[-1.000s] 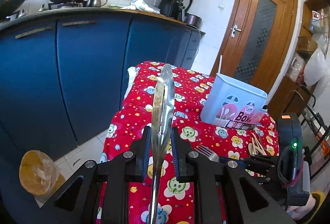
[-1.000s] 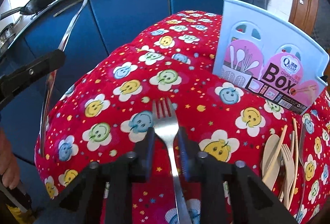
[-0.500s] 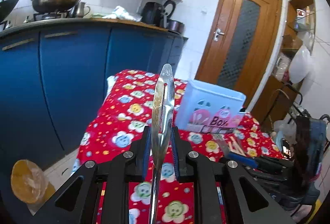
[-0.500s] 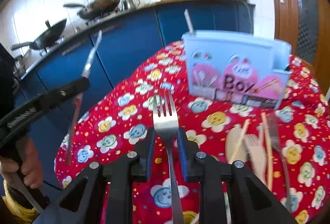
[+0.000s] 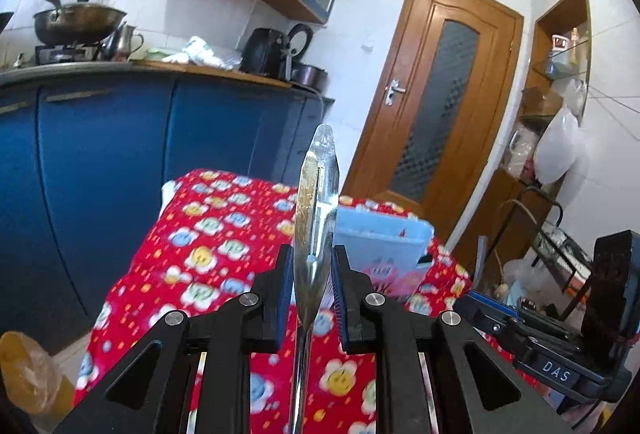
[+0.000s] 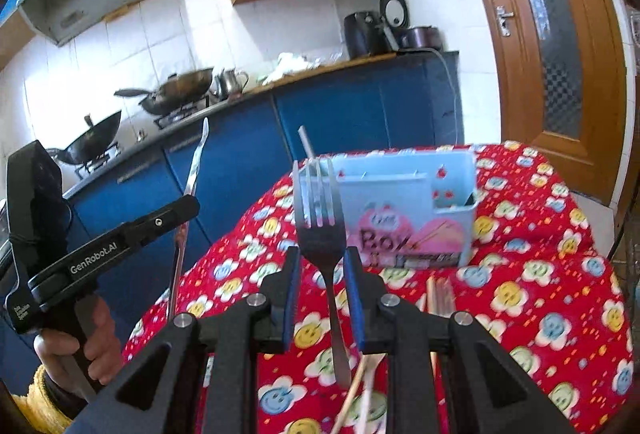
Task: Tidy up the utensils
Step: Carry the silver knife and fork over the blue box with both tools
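Pale-blue plastic utensil box (image 6: 404,210) stands on the red smiley tablecloth (image 6: 532,298), one white stick (image 6: 307,146) inside. Right gripper (image 6: 320,274) clamps a fork (image 6: 320,218); left gripper (image 5: 311,274) clamps a metal spatula handle (image 5: 316,202), both above the cloth.

The left hand-held gripper (image 5: 311,286) clamps a flat metal utensil (image 5: 316,210) edge-on between its blue pads (image 5: 285,288), its tip pointing up. Behind the utensil, a pale blue utensil box (image 5: 384,246) stands on the red smiley-patterned cloth (image 5: 208,234) covering the bench. Right of the box, the other hand-held gripper (image 5: 532,338) shows, black.
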